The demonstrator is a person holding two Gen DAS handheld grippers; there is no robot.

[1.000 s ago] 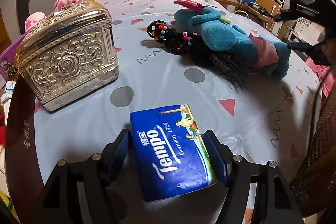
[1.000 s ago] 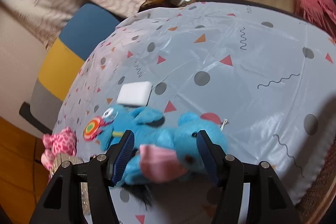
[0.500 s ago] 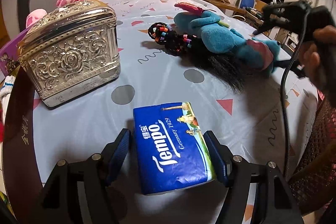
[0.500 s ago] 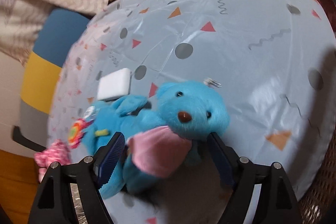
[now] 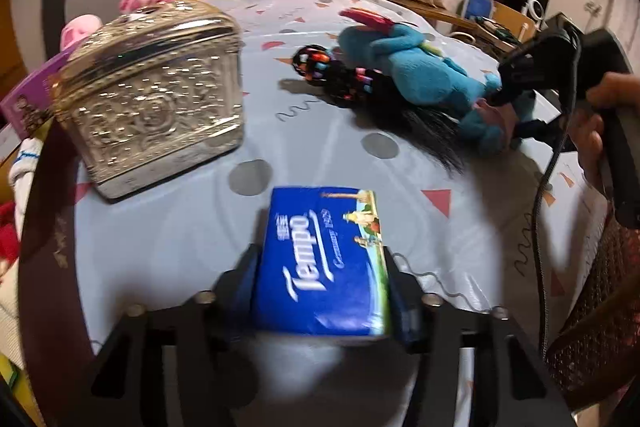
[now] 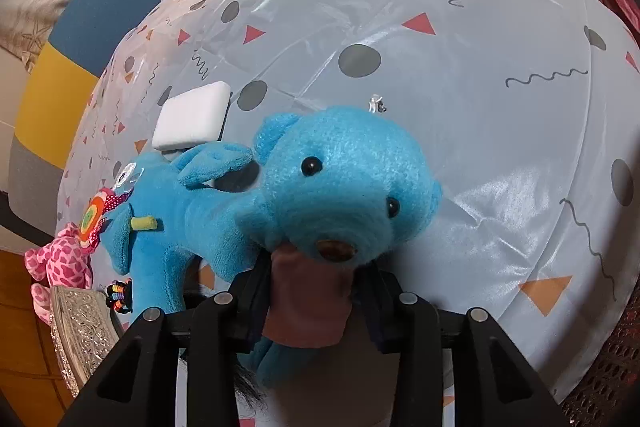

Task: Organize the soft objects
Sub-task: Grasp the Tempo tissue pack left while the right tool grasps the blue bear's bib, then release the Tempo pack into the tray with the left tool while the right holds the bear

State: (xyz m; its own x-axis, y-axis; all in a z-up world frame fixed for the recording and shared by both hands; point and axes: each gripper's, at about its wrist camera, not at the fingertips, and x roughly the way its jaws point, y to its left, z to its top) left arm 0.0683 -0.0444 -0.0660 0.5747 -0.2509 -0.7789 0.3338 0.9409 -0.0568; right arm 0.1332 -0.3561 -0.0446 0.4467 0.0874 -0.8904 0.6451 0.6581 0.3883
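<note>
A silver box (image 5: 152, 99) stands left on the table (image 5: 168, 227), a beaded wig (image 5: 360, 95) and a blue plush (image 6: 172, 219) lie beyond, a white sponge (image 6: 194, 115) behind them. The left gripper (image 5: 322, 291) pinches the tissue pack (image 5: 324, 259) by its sides. The right gripper (image 6: 316, 291) clamps the bear (image 6: 344, 187) by its pink shirt, head over the fingers.

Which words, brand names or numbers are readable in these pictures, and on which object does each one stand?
"Tempo": white brand name on the blue tissue pack, between the left gripper's fingers.
Smaller script beside it and characters above it, on the same pack: too blurred to read.
Right wrist view: no text.
</note>
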